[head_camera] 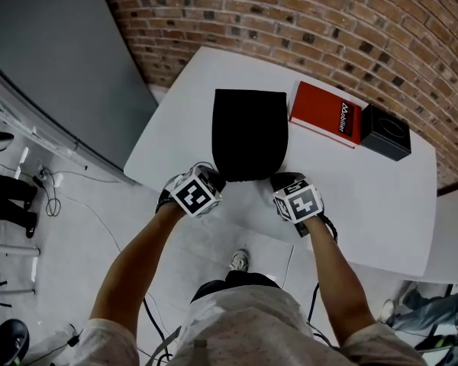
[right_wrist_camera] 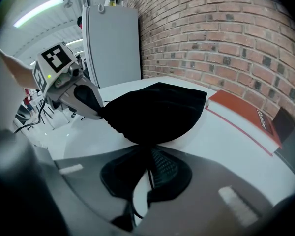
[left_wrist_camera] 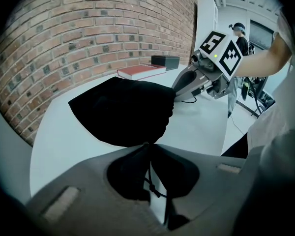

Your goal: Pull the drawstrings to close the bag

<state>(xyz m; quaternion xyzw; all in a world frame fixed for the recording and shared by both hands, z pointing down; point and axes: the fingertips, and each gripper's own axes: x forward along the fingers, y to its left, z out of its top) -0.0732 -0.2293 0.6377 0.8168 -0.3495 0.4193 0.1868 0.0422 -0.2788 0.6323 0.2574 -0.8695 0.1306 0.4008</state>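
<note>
Black bag (head_camera: 249,134) is lying flat at middle of white table (head_camera: 366,204), mouth toward near edge. Left drawstring (left_wrist_camera: 148,173) is being clamped at near left corner by left gripper (head_camera: 214,175), jaws together on cord. Right drawstring (right_wrist_camera: 150,173) is being clamped same way by right gripper (head_camera: 284,181) at near right corner. Red book (head_camera: 326,111) is lying just beside bag at far right, and black box (head_camera: 385,132) is lying right of book.

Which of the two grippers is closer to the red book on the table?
Right. The right gripper pinches the black bag at the corner nearest the red book; the left gripper pinches the opposite corner, farther off.
</note>
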